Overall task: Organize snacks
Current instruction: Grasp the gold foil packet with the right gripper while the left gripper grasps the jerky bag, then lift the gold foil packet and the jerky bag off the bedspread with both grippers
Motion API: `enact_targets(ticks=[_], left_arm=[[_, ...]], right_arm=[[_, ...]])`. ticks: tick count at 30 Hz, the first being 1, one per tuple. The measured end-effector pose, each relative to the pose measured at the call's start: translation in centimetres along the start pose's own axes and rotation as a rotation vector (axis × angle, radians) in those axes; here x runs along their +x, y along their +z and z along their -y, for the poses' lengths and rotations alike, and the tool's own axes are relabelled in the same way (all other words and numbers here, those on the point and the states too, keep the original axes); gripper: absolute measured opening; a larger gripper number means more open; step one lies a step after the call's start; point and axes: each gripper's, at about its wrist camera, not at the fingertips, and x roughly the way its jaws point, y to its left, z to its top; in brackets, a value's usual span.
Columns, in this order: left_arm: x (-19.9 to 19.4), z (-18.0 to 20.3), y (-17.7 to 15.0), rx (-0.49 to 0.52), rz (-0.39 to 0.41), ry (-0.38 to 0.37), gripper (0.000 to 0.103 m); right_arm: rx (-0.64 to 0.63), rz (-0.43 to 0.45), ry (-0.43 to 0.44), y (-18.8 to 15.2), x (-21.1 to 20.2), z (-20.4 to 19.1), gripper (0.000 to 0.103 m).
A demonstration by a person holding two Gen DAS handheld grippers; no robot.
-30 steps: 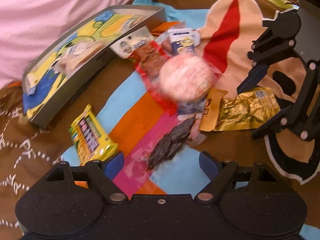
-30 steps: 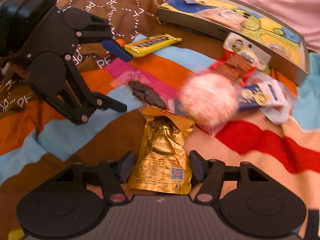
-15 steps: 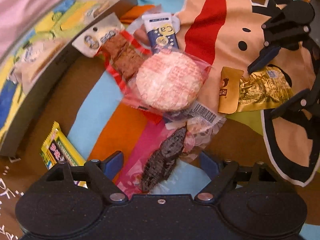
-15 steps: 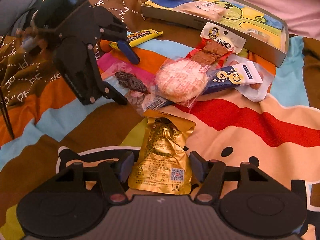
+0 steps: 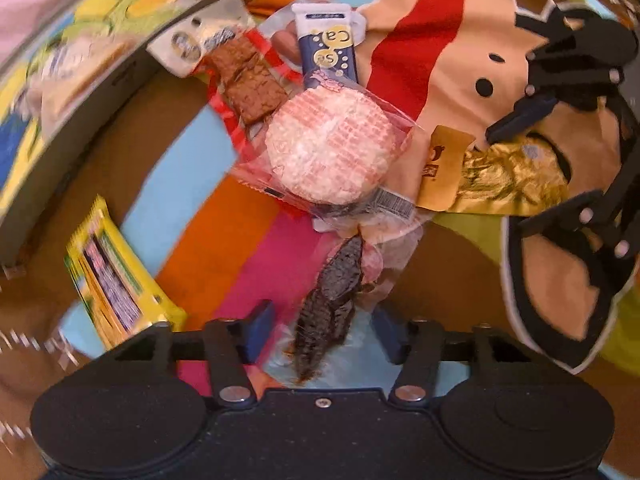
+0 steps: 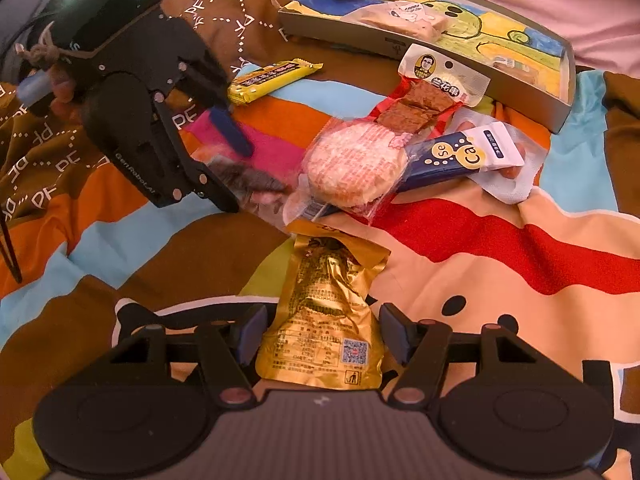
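Left wrist view, gripper: the left gripper (image 5: 320,328) has come down and forward since a second ago; its jaws stand apart on either side of the dark dried snack (image 5: 330,300) in a clear wrapper, not yet closed on it.
Left wrist view, pile: the round rice cracker (image 5: 330,148) lies just beyond, overlapping the brown tofu strip pack (image 5: 248,80) and the blue calcium tube pack (image 5: 330,46).
Left wrist view, other items: the yellow bar (image 5: 114,276) lies to the left on the blanket (image 5: 208,240); the tray (image 5: 80,92) curves along the upper left, blurred by motion.
Right wrist view, gripper: the right gripper (image 6: 320,336) has its jaws apart around the lower end of the gold foil pouch (image 6: 326,316); whether the pads touch it I cannot tell.
Right wrist view, change: the rice cracker, a moving blur a second ago, now lies still, so the pile has settled.
Right wrist view, tray: the tray (image 6: 560,108) sits at the far side and holds one pale wrapped snack (image 6: 404,20); most snacks are still outside it.
Meaning for the task: both grippers look lined up for a pick; closing on the dried snack and the pouch seems the next step, then carrying them to the tray.
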Motion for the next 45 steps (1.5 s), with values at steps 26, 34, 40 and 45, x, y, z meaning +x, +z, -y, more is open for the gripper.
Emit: enact_targets(ticks=[26,34,40,45], left_arm=[[-0.8,-0.9,-1.4,-0.130,-0.028,-0.127,0.055],[-2.0,0.3,-2.4,-0.215,-0.026,-0.153,0.048],[-2.6,1.3,-3.4,-0.280,-0.050,-0.182,0.048],[-1.4,1.4,-2.3,-0.279,-0.074,-0.166,0.052]], right_arm=[[0.050,-0.033,0.005,0.8,0.6,0.2,0.075],[0.052,-0.038,0.007,0.7,0.6,0.4,0.075],[0.063,-0.044,0.005,0.2,0.6,0.6,0.077],[0.081,-0.067,0.003,0.5,1.5,0.5,0.084]])
